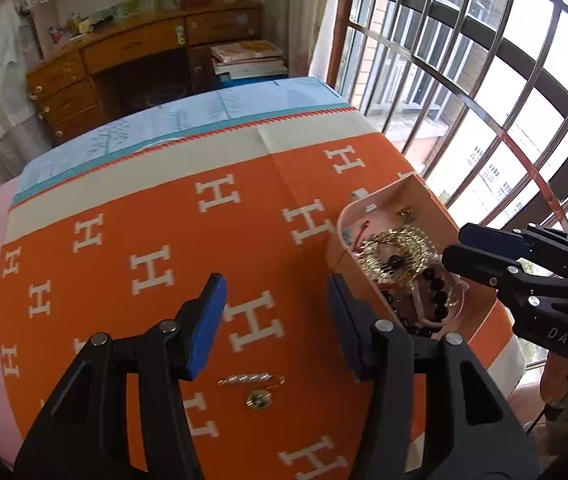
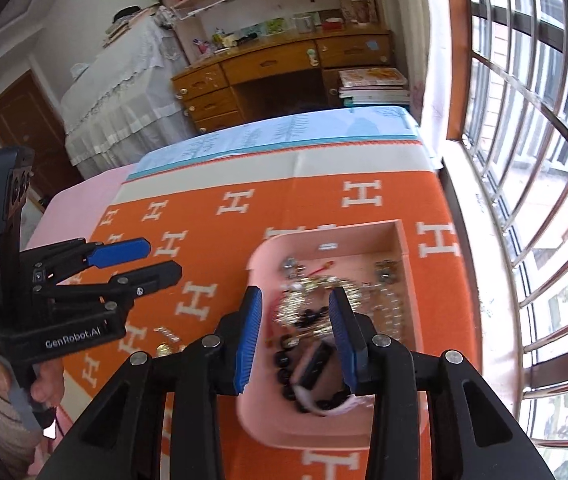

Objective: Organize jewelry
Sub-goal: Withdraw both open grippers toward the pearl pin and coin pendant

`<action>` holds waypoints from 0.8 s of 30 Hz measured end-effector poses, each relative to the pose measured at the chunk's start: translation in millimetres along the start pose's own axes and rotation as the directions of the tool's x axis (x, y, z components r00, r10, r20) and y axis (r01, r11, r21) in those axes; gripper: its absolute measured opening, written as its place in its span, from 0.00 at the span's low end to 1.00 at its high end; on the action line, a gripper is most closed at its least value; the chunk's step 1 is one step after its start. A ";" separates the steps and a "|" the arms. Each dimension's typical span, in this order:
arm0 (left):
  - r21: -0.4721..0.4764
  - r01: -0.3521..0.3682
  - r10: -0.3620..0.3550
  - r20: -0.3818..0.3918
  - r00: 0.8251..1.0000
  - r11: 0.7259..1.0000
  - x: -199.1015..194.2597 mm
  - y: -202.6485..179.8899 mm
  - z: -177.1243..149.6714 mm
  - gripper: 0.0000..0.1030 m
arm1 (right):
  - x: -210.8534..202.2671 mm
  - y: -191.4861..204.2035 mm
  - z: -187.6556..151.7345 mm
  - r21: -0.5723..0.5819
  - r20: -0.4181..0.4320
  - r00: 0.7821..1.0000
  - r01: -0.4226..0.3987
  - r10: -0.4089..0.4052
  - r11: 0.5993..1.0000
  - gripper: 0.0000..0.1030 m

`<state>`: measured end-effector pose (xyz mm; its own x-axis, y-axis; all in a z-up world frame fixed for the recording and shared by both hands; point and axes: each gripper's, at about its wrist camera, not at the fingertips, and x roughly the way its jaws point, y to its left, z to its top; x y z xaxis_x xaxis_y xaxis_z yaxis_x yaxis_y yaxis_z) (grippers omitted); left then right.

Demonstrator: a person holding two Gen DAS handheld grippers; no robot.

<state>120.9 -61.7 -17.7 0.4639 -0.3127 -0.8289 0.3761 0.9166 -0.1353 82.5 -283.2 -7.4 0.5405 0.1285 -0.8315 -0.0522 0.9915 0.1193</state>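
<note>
The right gripper (image 2: pixel 296 336), jaws wide, is hovering over the pink box (image 2: pixel 412 280) (next, probably, closing on the gold tangle (image 2: pixel 316 300)).

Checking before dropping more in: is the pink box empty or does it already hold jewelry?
Already holding jewelry: the pink box contains gold chains and a black bead bracelet.

Bright daylight from the window (image 1: pixel 484 80); fisheye-warped edges, blurred jewelry (image 2: pixel 316 312).
</note>
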 end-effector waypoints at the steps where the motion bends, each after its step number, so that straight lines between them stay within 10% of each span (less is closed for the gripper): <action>1: -0.003 -0.007 0.007 0.008 1.000 1.000 -4.7 3.5 -3.6 0.48 | -1.3 7.1 -1.7 -0.013 0.004 1.000 -0.002 0.002 1.000 0.34; 24: -0.049 -0.045 0.042 -0.075 0.996 0.998 39.6 15.8 -113.6 0.48 | 48.7 77.0 -47.8 -0.044 0.072 0.982 -0.172 0.174 0.984 0.34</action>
<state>54.1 -31.3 -114.4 0.4175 -0.2548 -0.8723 0.3146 0.9410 -0.1243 64.7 -199.6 -64.6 0.5820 0.2976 -0.7568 -0.1811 0.9547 0.2361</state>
